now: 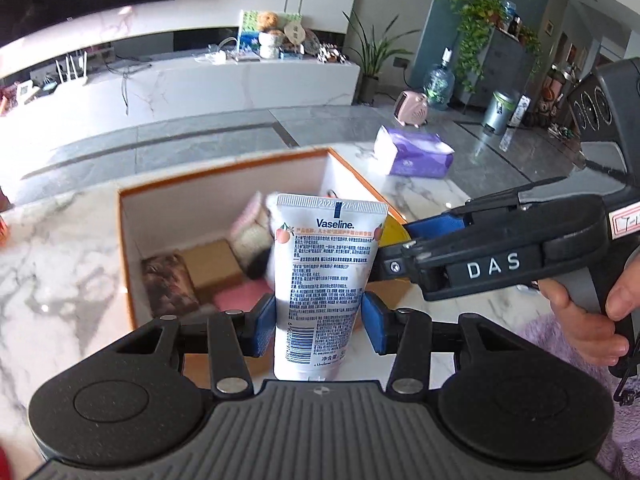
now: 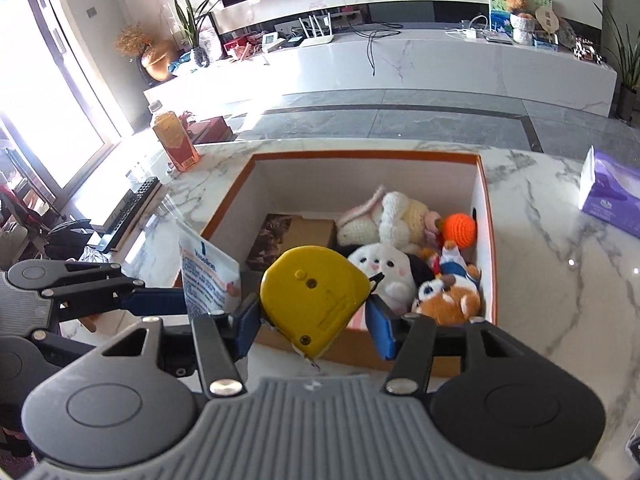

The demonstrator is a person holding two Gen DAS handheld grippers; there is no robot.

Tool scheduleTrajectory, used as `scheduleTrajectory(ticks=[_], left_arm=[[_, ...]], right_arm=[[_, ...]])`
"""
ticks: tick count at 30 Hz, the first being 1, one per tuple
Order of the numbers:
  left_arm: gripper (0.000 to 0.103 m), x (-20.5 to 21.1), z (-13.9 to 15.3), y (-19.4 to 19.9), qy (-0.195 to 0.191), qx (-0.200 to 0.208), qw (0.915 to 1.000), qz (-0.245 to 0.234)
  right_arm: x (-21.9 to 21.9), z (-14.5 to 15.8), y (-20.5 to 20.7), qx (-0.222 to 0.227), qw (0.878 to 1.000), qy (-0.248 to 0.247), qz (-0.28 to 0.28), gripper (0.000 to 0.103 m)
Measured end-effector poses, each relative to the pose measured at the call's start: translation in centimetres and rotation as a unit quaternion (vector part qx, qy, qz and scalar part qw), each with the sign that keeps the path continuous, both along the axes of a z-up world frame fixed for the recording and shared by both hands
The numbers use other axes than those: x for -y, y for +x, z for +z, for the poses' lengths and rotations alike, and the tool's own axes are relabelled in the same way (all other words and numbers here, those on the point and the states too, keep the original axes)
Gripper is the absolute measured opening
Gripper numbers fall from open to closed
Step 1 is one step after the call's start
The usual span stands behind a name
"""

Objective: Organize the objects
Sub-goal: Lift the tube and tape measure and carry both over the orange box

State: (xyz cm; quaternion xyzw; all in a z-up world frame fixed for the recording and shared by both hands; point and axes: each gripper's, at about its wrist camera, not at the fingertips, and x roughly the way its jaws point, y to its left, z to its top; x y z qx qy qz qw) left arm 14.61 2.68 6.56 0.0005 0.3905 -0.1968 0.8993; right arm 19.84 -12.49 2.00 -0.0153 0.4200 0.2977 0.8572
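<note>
Box (image 2: 486,216) first: your orange-rimmed, white-walled carton sits on the marble table (image 2: 540,240) and holds soft toys at its right side, a crocheted rabbit (image 2: 394,216), an orange knitted ball (image 2: 460,230), a white plush (image 2: 384,268) and a brown-and-white one (image 2: 448,300), with a flat brown carton (image 2: 312,232) and a dark patterned packet (image 2: 268,236) on the left. Your left gripper (image 1: 318,316) pinches a smooth white Vaseline tube (image 1: 326,276) upright, crimped end up, both blue pads pressed to its sides, above the box's near edge. Your right gripper (image 2: 314,316) clamps a rounded yellow plastic tape measure (image 2: 314,300) between its pads, over the box's near rim. A purple tissue pack (image 2: 612,196) lies on the table well right of the box, and a fluffy lilac cloth (image 1: 560,344) shows under your right hand (image 1: 588,320).
</note>
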Motion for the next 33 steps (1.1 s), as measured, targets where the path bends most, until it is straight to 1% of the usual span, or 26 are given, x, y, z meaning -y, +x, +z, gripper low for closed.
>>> scheduleTrajectory(ticks=[3,6,12,18,24,33], left_arm=[[0.054,-1.1,0.8,1.6,0.010,0.014,0.9997,0.017],[0.054,-2.3,1.0,3.4,0.016,0.021,0.9991,0.034],[0.053,-4.6,0.3,7.0,0.017,0.019,0.9981,0.056],[0.053,-5.7,-0.7,9.8,0.021,0.021,0.9979,0.057],[0.053,-6.0,-1.7,12.0,0.025,0.021,0.9978,0.058],[0.054,-6.5,-2.9,14.6,0.017,0.021,0.9978,0.061]], right_arm=[[-1.3,0.7,1.4,0.007,1.000,-0.001,0.010,0.058],[-2.6,0.9,2.9,0.011,1.000,-0.012,0.013,0.058],[-4.7,-0.5,6.4,-0.007,1.000,-0.027,0.013,0.058],[-7.0,-2.6,9.6,-0.018,0.999,-0.049,0.016,0.058],[-8.6,-4.2,12.3,-0.026,0.998,-0.056,0.021,0.058],[-8.6,-5.7,16.5,-0.052,0.998,-0.043,0.012,0.058]])
